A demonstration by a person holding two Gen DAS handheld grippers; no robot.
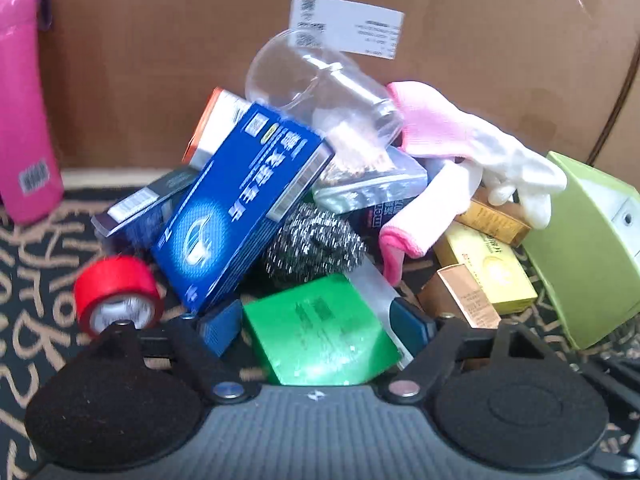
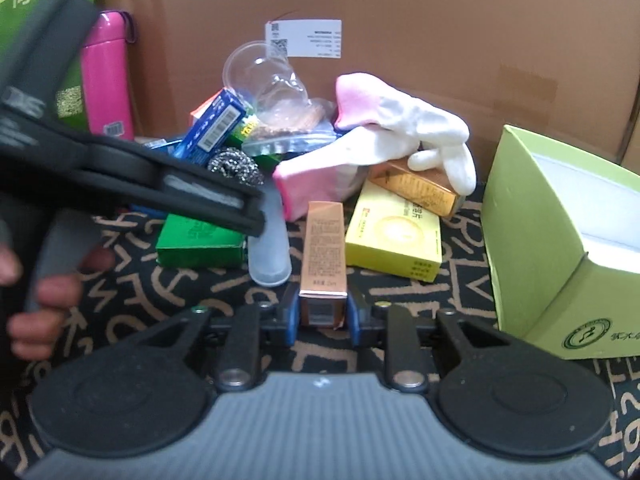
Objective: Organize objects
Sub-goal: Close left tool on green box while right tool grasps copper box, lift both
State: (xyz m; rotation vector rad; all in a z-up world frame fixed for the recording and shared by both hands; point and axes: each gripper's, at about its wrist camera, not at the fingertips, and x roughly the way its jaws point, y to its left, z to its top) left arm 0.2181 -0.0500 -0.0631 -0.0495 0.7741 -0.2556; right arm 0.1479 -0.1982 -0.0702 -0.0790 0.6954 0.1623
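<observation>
Right gripper (image 2: 323,314): jaws pinching copper box (image 2: 323,256).
Left gripper (image 1: 316,326): jaws spread around green box (image 1: 320,328), pads apart from it.

Left gripper (image 1: 320,332) sits at 6 o'clock with its jaws spread either side of a green box (image 1: 320,332), though whether the pads touch it is hard to say. Blue box (image 1: 240,208) leans at 10 o'clock, red tape roll (image 1: 116,292) at 9, steel scourer (image 1: 316,244) dead centre, pink-and-white gloves (image 1: 460,152) at 2, all on a patterned tabletop (image 1: 32,280).

Black linkages, blue fingers (image 2: 291,316), ribbed grey housing
</observation>
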